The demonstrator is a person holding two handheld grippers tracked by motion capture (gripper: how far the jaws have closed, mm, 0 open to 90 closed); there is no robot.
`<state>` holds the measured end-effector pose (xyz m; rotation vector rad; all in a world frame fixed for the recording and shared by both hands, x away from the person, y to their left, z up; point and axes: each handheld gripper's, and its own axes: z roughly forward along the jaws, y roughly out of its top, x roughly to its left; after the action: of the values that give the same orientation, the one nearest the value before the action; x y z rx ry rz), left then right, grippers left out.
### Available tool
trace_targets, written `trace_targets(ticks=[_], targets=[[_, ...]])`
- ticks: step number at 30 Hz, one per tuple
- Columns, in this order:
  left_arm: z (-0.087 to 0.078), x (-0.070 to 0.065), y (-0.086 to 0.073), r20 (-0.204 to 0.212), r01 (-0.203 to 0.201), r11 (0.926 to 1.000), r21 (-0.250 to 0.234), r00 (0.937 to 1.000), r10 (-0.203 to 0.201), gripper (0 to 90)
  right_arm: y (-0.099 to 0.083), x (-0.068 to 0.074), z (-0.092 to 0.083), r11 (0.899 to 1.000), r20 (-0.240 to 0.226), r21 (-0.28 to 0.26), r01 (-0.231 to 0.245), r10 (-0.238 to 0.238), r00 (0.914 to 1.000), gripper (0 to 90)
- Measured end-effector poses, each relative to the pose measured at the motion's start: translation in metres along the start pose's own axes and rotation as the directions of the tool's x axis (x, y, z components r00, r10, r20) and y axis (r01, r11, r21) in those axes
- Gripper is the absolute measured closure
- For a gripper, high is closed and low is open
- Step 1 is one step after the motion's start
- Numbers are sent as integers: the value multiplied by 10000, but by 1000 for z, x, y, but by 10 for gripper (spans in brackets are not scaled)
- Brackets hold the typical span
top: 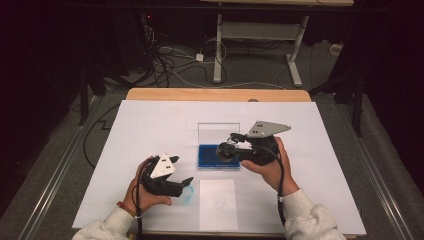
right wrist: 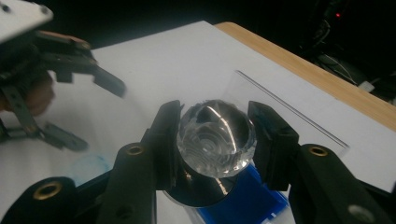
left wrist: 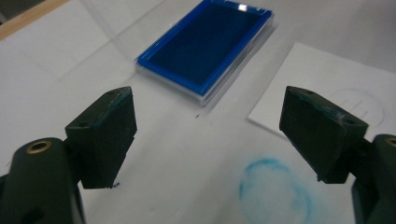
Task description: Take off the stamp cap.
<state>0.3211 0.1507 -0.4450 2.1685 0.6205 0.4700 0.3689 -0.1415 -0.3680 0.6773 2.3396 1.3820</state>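
Observation:
My right gripper [top: 227,148] [right wrist: 215,135] is shut on a round clear-faced stamp [top: 226,151] [right wrist: 217,137] with a dark body. It holds the stamp just above the blue ink pad [top: 206,159] [right wrist: 245,203] [left wrist: 205,44], whose clear lid [top: 217,130] [right wrist: 289,112] stands open behind it. Whether the stamp touches the pad I cannot tell. My left gripper [top: 181,170] [left wrist: 210,135] [right wrist: 88,109] hovers open near the table's front left with nothing between its jaws. A smudged blue ring print [top: 187,195] [left wrist: 275,191] lies on the white sheet under it.
A small white card [top: 217,202] [left wrist: 327,84] with a faint round print lies near the front edge, right of the blue ring. The white sheet [top: 150,120] covers most of the wooden table [top: 215,94]. Cables and a desk frame [top: 260,45] lie on the floor beyond.

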Motion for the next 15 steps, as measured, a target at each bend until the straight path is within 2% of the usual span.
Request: trace_targets(ticks=[4, 7, 13, 15], targets=[[6, -9, 11, 326, -163, 9994, -299, 9993, 173, 197, 5, 18, 11, 9998, -474, -81, 171, -174, 9987, 570], [8, -13, 18, 587, -155, 9984, -544, 9981, 187, 200, 4, 27, 17, 9997, -762, -35, 246, -248, 9968, 569], [7, -22, 24, 878, -14, 9957, -928, 9961, 96, 206, 4, 35, 21, 9998, -1171, -59, 213, -219, 9929, 570], [6, -24, 25, 894, -128, 9950, -992, 9958, 217, 220, 4, 38, 21, 9997, -1256, -60, 227, -233, 9918, 570]])
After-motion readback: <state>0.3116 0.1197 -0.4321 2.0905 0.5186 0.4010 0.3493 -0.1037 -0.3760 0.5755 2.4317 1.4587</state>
